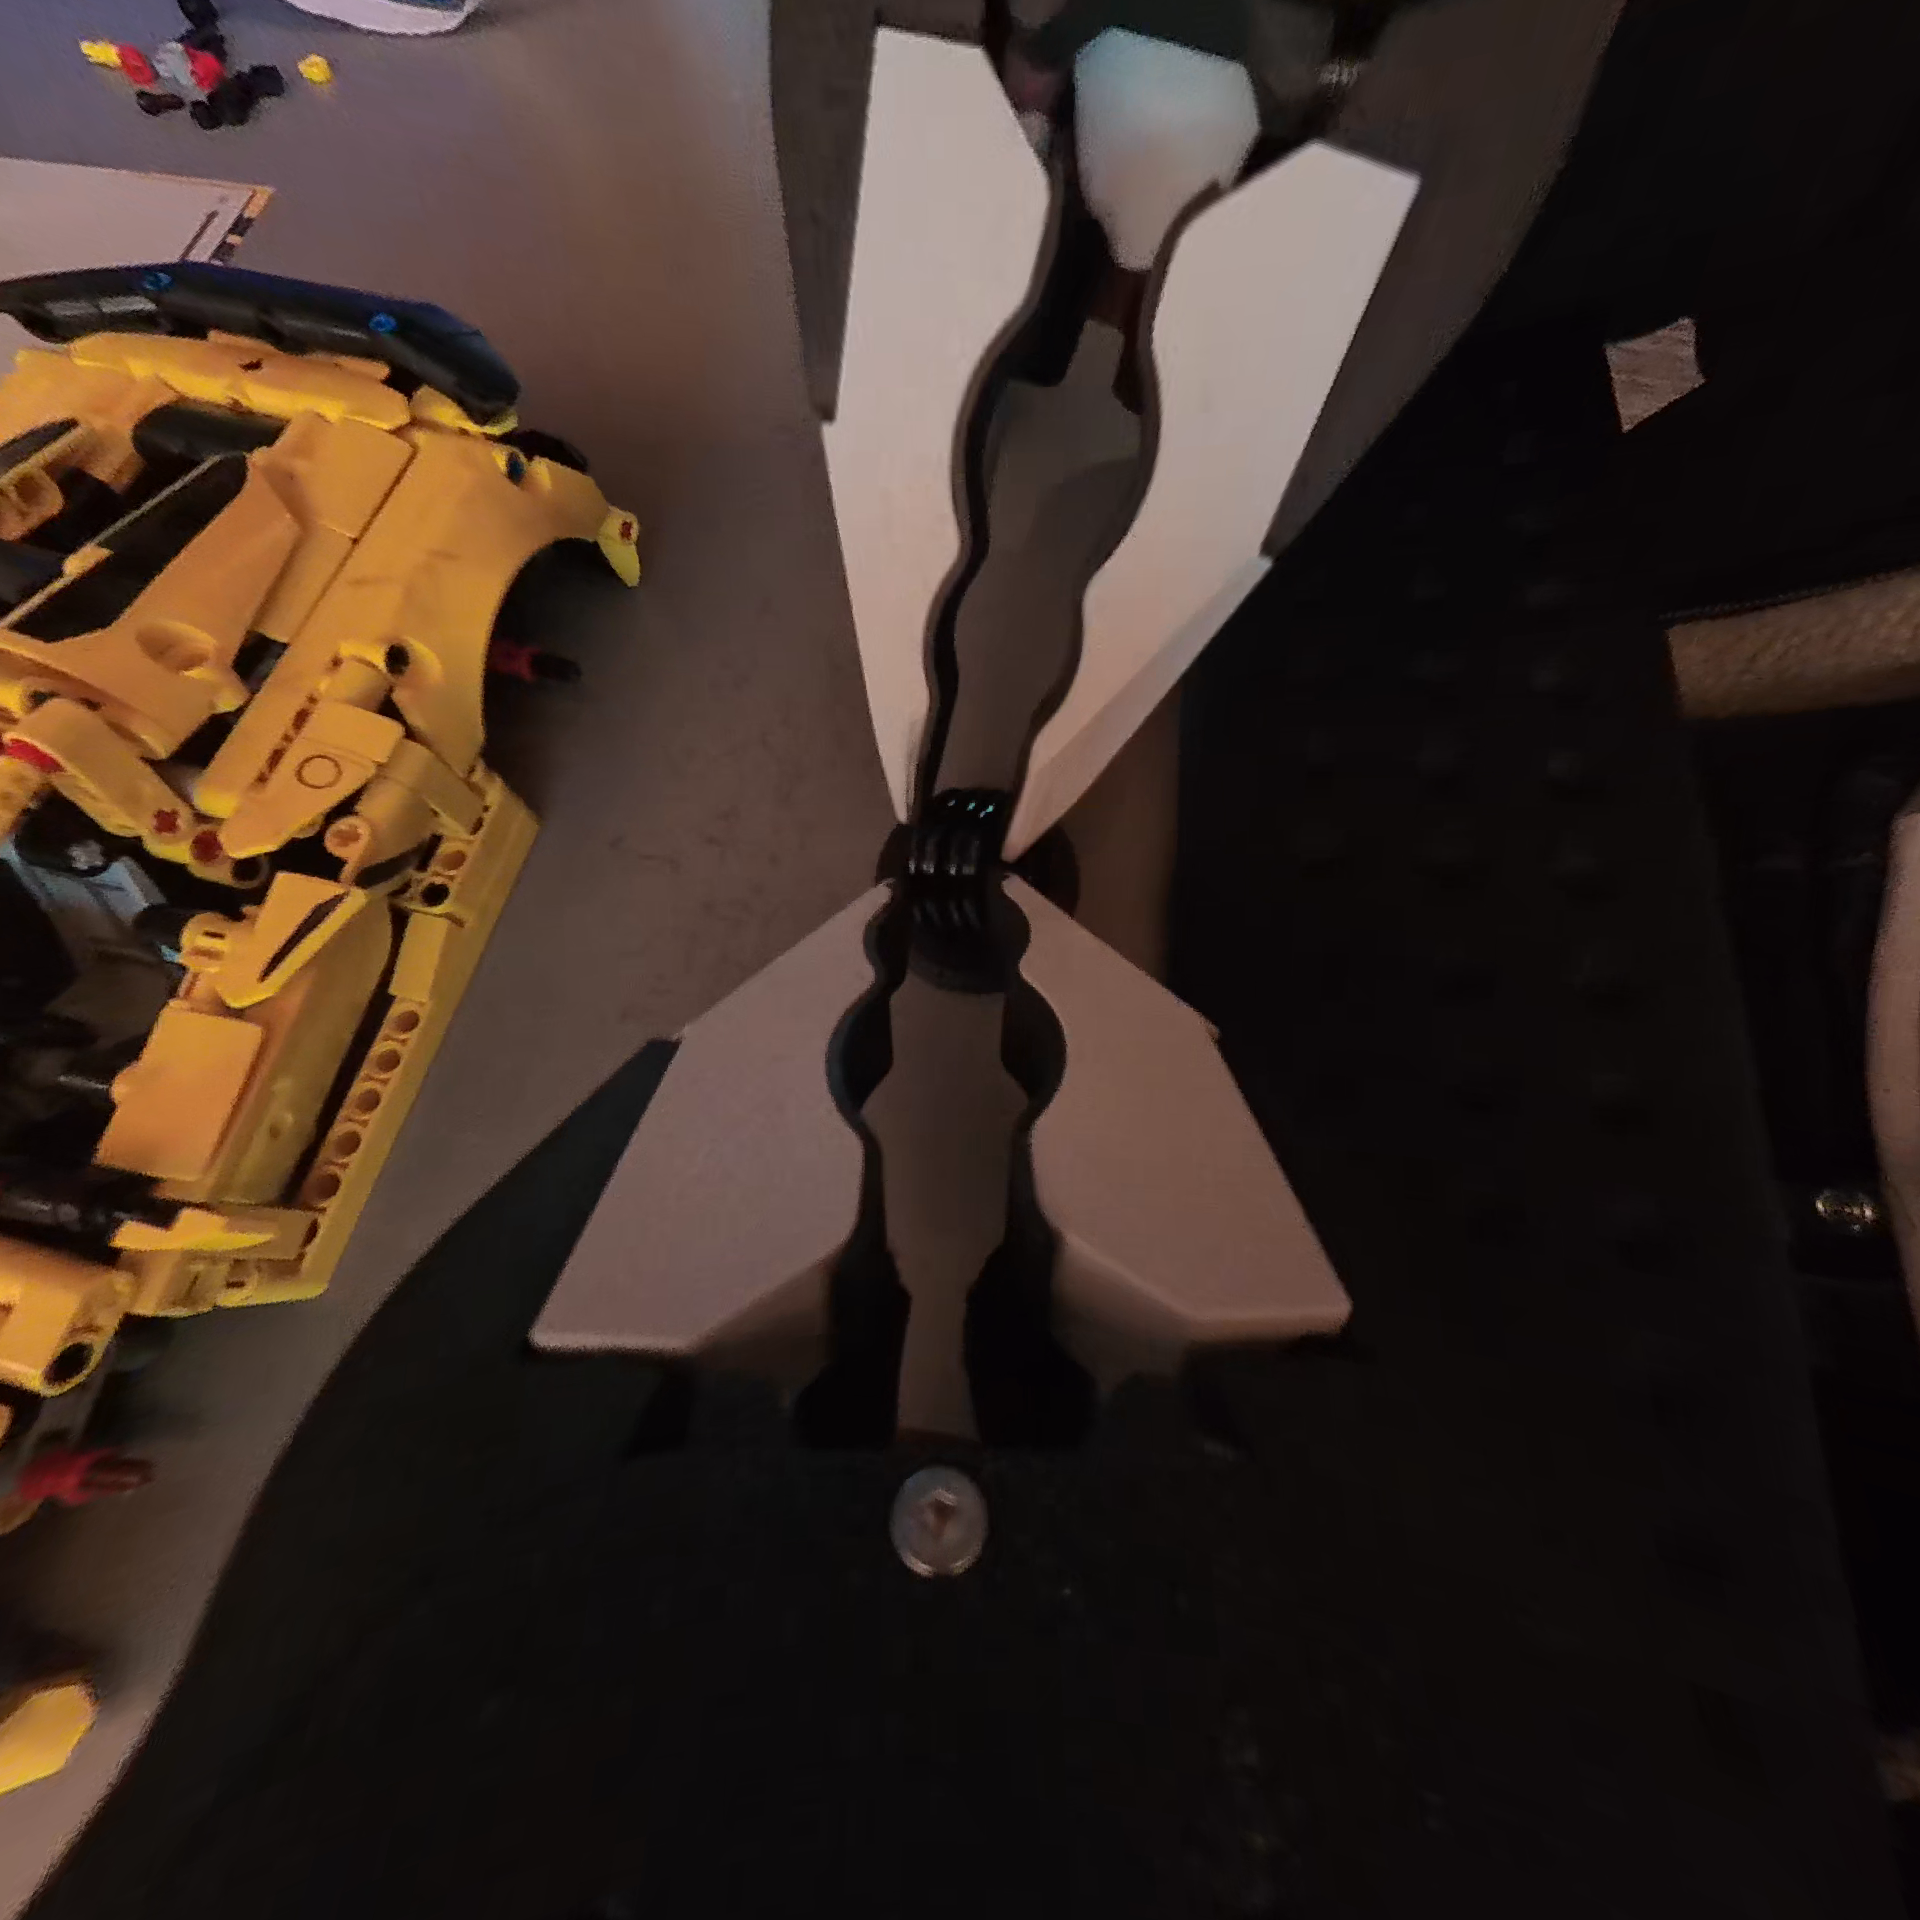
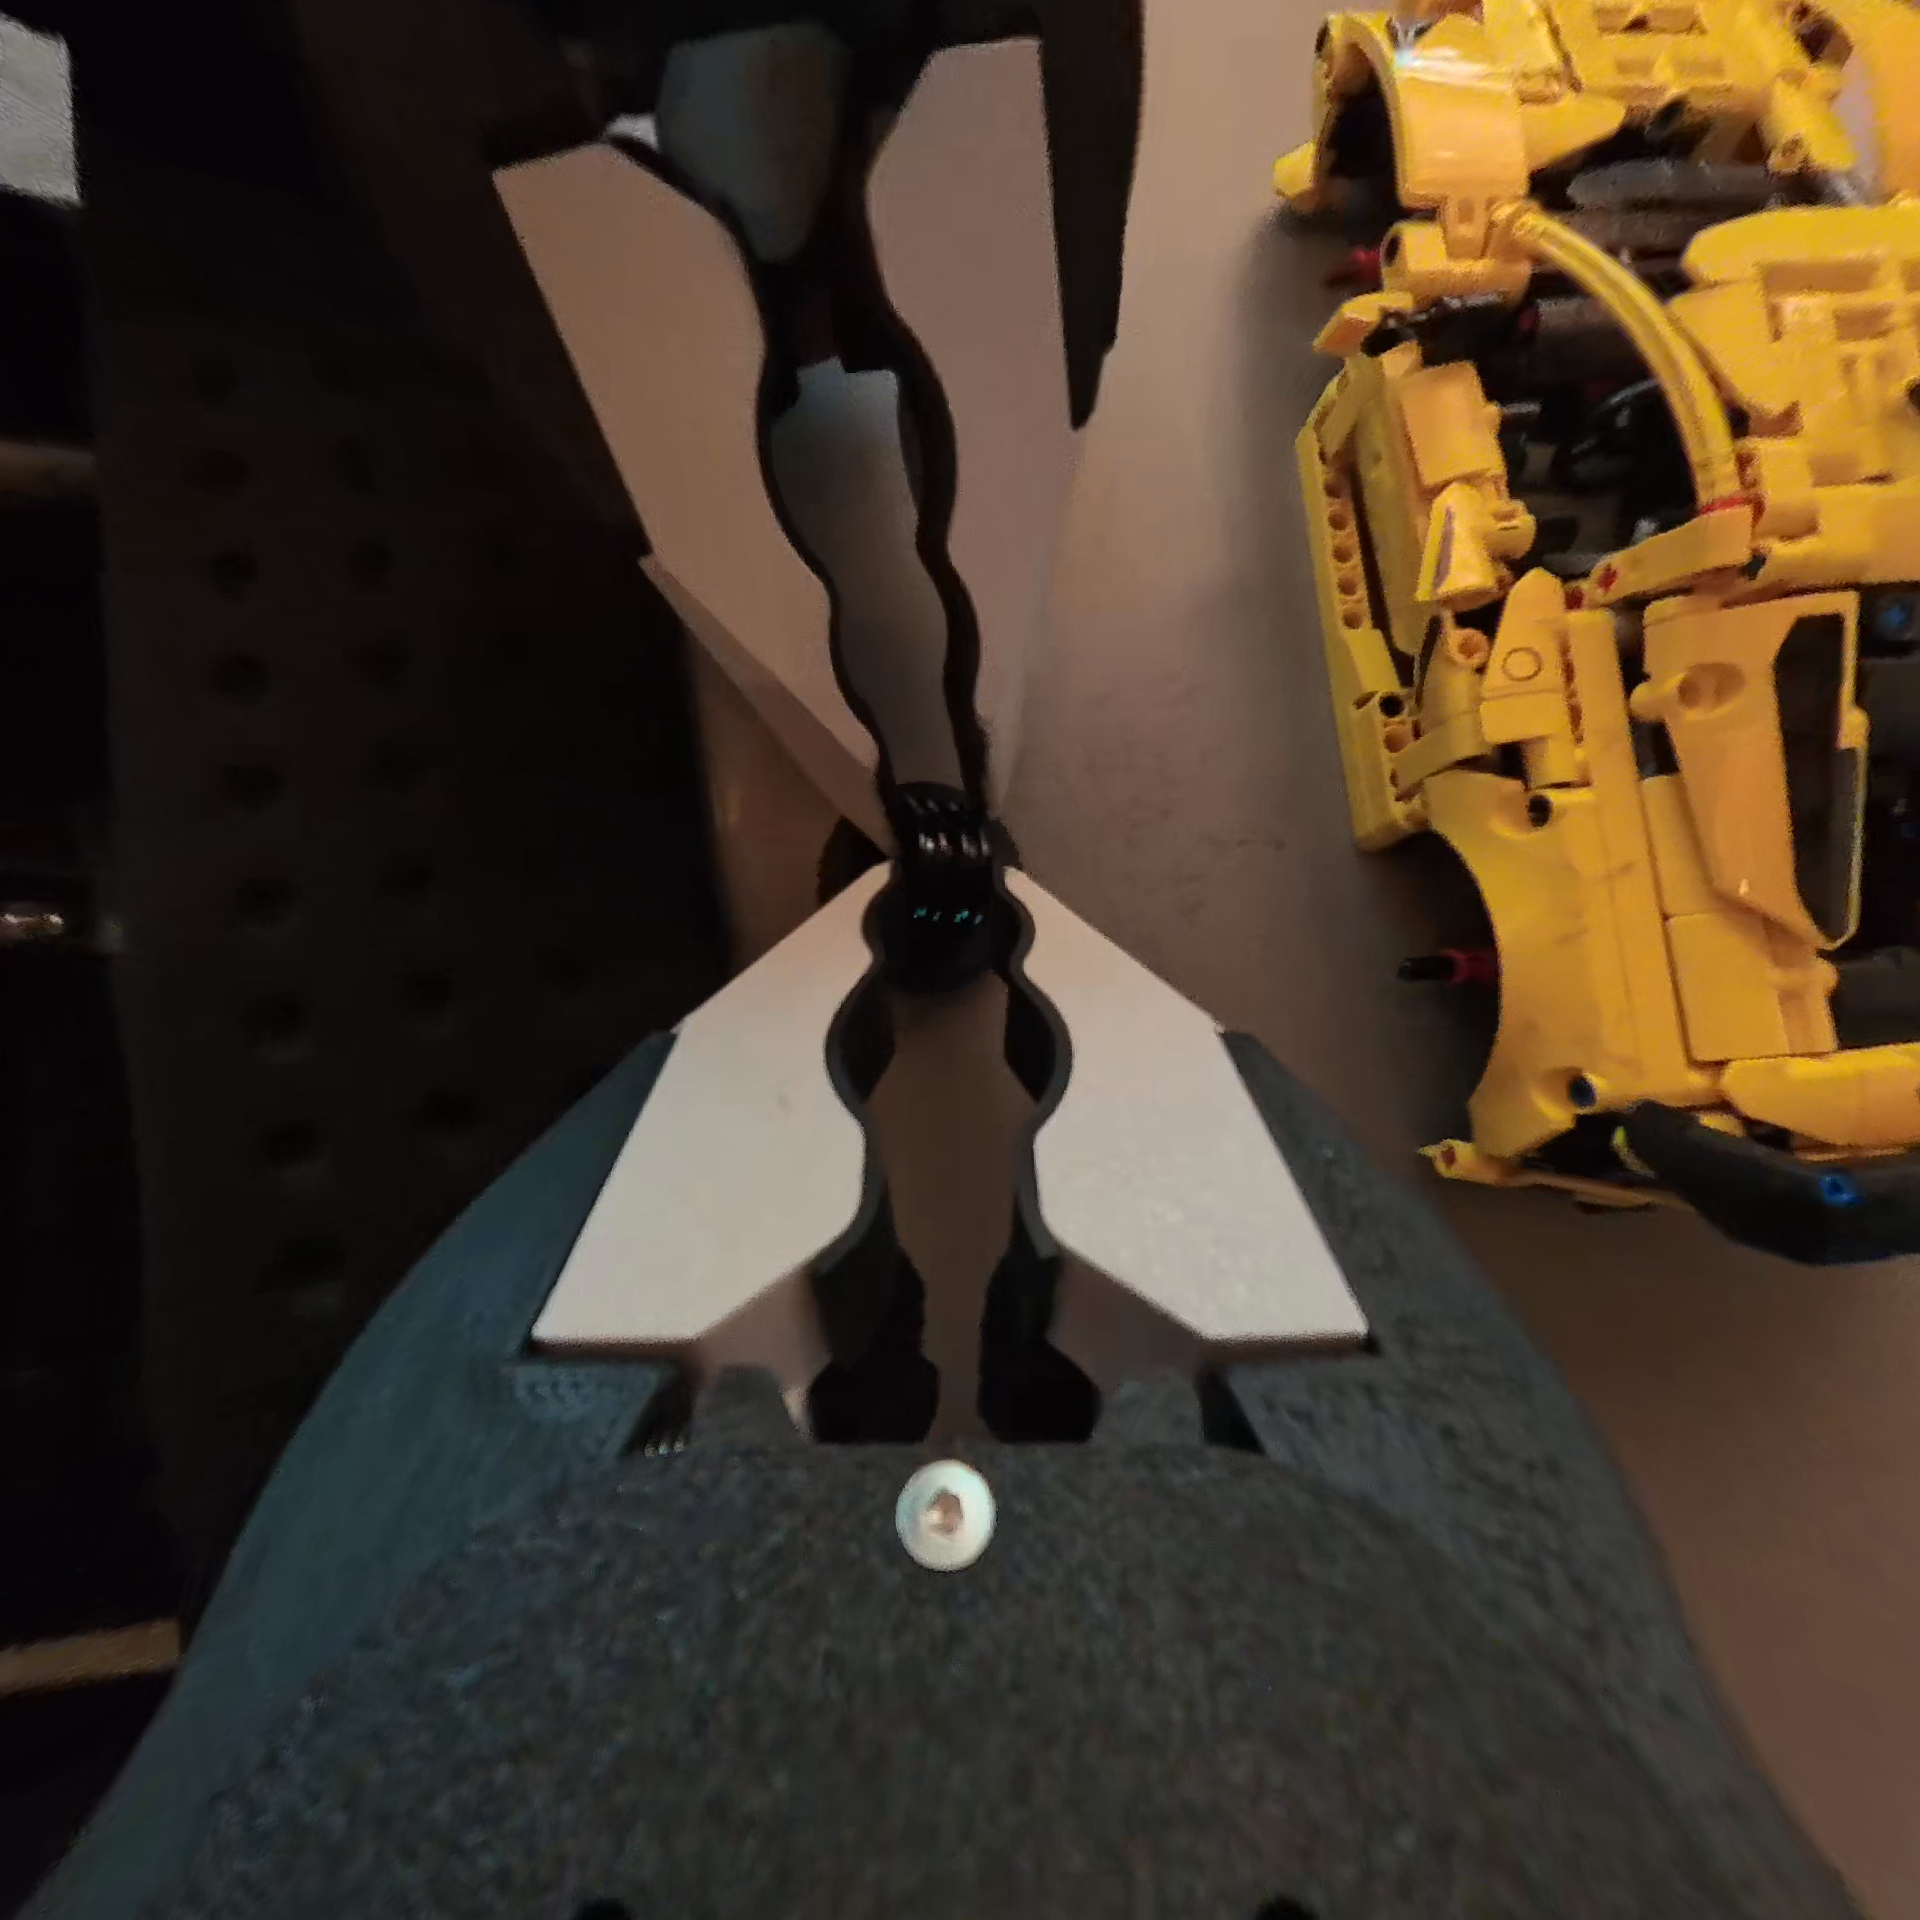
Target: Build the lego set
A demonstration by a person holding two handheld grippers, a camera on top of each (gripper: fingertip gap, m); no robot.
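A small black ribbed piece [image 1: 951, 852], like a little tyre, is pinched between both grippers, which meet tip to tip above the table's edge. In the left wrist view my left gripper [image 1: 948, 920] comes up from the bottom and is shut on it. The right gripper [image 1: 961, 795] comes down from the top and is shut on its far side. The right wrist view shows the same piece [image 2: 940, 831] with my right gripper [image 2: 940, 914] below and the left gripper [image 2: 935, 795] above. The yellow lego car [image 1: 260, 779] lies on the table beside them, and also shows in the right wrist view [image 2: 1610, 675].
Several loose small lego parts [image 1: 197, 73] lie at the far end of the grey table [image 1: 644, 520], near an instruction booklet [image 1: 223, 223]. A dark perforated surface [image 1: 1507, 935] lies beyond the table's edge, under the grippers. My left and right fingertips are right by each other.
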